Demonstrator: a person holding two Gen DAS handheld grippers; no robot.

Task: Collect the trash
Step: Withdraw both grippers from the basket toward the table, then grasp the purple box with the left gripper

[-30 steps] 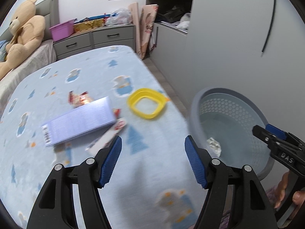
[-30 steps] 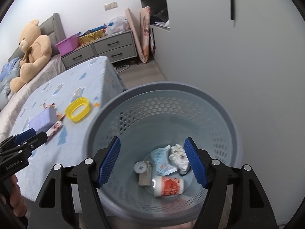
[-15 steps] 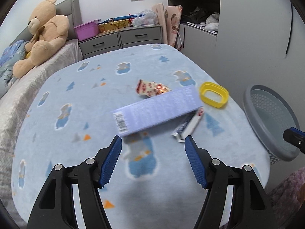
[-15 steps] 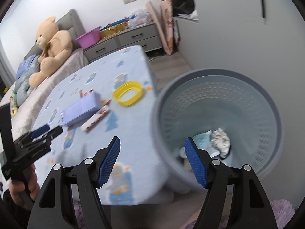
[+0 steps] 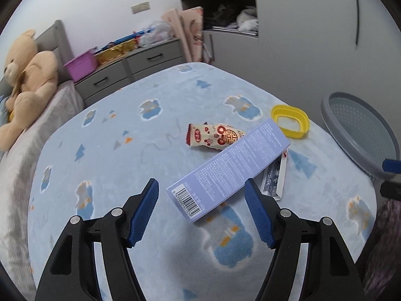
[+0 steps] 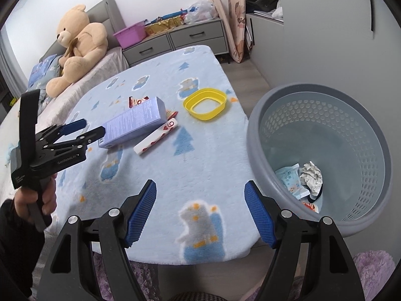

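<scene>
A lilac carton (image 5: 226,169) (image 6: 135,123) lies on the blue blanket-covered table (image 5: 125,150). A red-and-white snack wrapper (image 5: 213,136) lies behind it, a long card packet (image 5: 274,175) (image 6: 156,136) lies partly under it, and a yellow ring-shaped lid (image 5: 290,121) (image 6: 205,103) lies to the right. My left gripper (image 5: 201,209) (image 6: 92,128) is open and empty, just short of the carton's barcode end. My right gripper (image 6: 200,210) is open and empty over the table's near edge. The grey perforated bin (image 6: 325,155) (image 5: 361,130) holds several discarded wrappers (image 6: 300,179).
A teddy bear (image 6: 77,42) sits on the bed at the far left. A grey drawer unit (image 6: 175,40) with a purple tub and clutter stands behind the table. A grey cabinet wall (image 6: 325,37) stands right of the bin. A purple rug (image 6: 371,276) lies under the table.
My left gripper swung left from beside the bin and closed in on the lilac carton. My right gripper pulled back from over the bin toward the table's near edge.
</scene>
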